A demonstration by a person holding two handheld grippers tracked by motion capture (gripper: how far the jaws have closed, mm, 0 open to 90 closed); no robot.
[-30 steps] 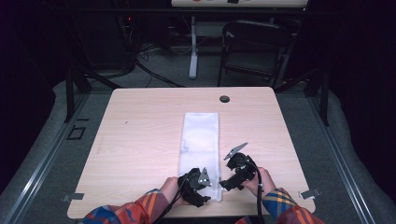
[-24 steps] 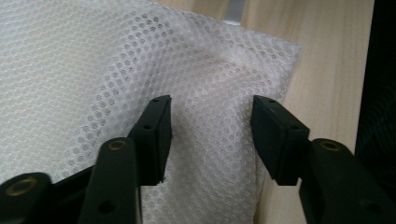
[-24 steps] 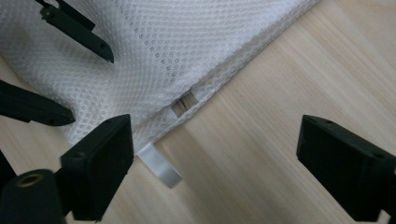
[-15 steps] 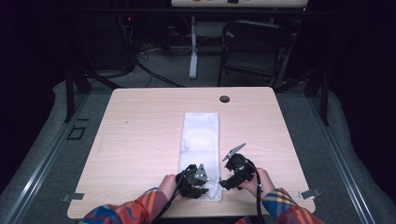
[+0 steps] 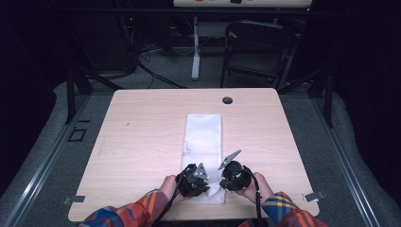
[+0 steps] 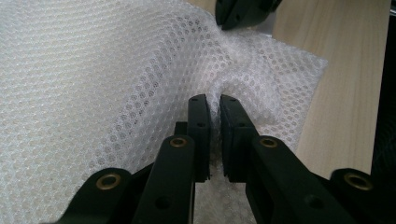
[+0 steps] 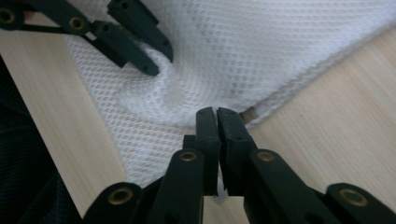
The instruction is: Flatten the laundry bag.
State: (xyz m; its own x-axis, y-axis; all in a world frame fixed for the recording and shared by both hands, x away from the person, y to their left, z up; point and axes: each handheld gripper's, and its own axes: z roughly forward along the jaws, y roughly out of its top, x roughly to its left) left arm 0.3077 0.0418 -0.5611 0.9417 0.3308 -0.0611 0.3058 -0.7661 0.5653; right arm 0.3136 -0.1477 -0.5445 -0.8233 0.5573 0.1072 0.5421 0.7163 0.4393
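A long folded white mesh cloth [image 5: 203,137] lies down the middle of the wooden table [image 5: 142,142]. Both grippers sit at its near end. My left gripper [image 5: 203,184] pinches a raised fold of the mesh cloth [image 6: 116,74] between its pads, left gripper [image 6: 214,106] shut on it. My right gripper [image 5: 222,181] grips the near right edge of the cloth [image 7: 243,51], right gripper [image 7: 216,115] shut on it. Both pairs of jaws have just been closing with cloth between them. In the right gripper view the left gripper [image 7: 154,63] shows a short way off, the fabric puckered between the two.
A dark round hole [image 5: 227,100] sits in the tabletop beyond the cloth's far end. A black chair [image 5: 260,47] and cables stand on the floor behind the table. Bare wood lies on both sides of the cloth. The table's front edge is just under the person's hands.
Both hands stayed at the cloth's near end. The left gripper shifted slightly over the cloth, and the near end now looks bunched between the two grippers.
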